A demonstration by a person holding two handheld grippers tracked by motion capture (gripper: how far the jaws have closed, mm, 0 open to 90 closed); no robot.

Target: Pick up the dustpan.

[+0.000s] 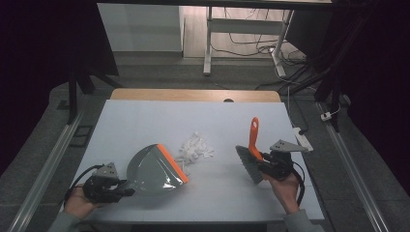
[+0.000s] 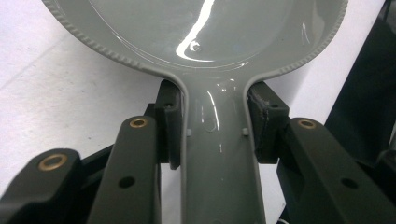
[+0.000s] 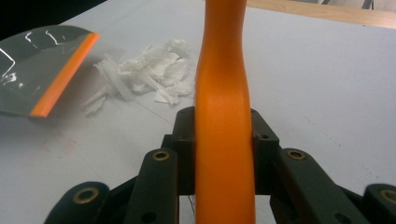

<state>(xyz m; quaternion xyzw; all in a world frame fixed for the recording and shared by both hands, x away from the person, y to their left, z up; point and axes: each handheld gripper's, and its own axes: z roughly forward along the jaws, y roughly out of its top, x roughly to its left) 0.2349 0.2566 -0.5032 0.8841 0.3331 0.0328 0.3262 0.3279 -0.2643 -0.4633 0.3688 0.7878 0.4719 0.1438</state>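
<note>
Left hand-held gripper (image 1: 126, 186) clamps the dustpan (image 1: 155, 169) handle; right hand-held gripper (image 1: 260, 163) clamps the brush (image 1: 251, 157). Between them, paper scraps (image 1: 194, 148) lie unswept on the counter (image 1: 232, 121).

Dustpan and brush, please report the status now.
Left tool shut on dustpan handle. Right tool shut on brush handle. Paper scraps lie between them, beside dustpan's orange lip. Nothing in the way.

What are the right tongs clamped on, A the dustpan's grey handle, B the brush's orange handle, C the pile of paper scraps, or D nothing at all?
B: in the right gripper view the right tongs pinch the brush's orange handle from both sides, with the paper scraps lying apart on the table.
</note>
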